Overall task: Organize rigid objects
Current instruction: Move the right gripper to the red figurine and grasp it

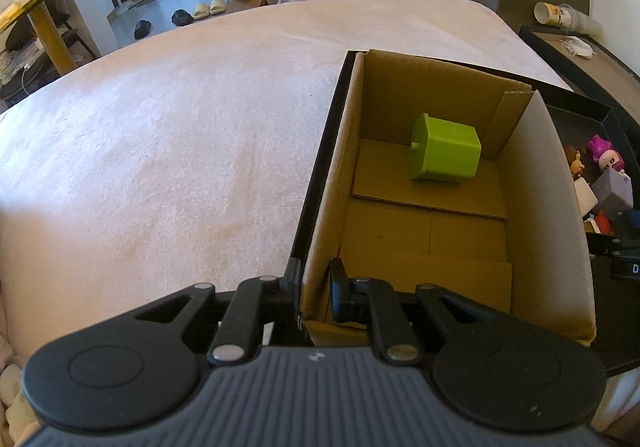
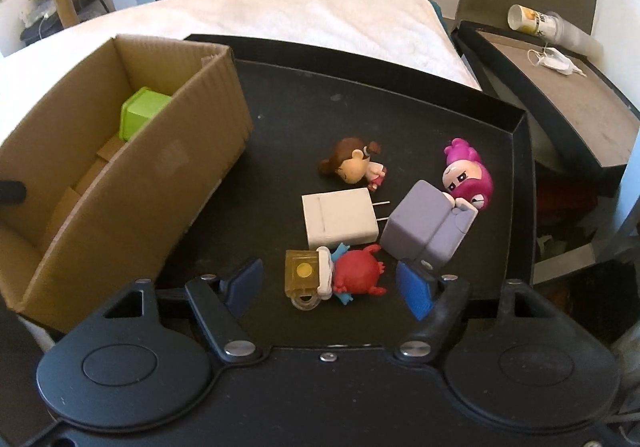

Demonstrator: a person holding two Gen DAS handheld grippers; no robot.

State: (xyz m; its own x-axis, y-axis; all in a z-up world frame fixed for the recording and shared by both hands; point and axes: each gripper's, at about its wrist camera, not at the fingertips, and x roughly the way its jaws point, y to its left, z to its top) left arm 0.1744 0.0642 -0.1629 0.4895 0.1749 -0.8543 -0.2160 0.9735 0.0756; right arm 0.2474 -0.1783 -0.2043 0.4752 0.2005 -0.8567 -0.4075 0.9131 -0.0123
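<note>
The left gripper (image 1: 316,287) pinches the near wall of the cardboard box (image 1: 540,207), where a green block (image 1: 444,153) lies, while the right gripper (image 2: 328,283) hangs spread wide over the red crab toy (image 2: 358,275) on the black tray (image 2: 400,87).

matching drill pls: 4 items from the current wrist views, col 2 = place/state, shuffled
Column 1
1. green cube
2. white charger
3. left gripper
4. right gripper

Column 2
A. open, over the black tray, red crab toy between its fingers
B. lying on the tray, prongs toward the purple block
C. closed on the near wall of the cardboard box
D. inside the box, at its far end

Pairs: 1-D, 2-B, 3-C, 4-A
</note>
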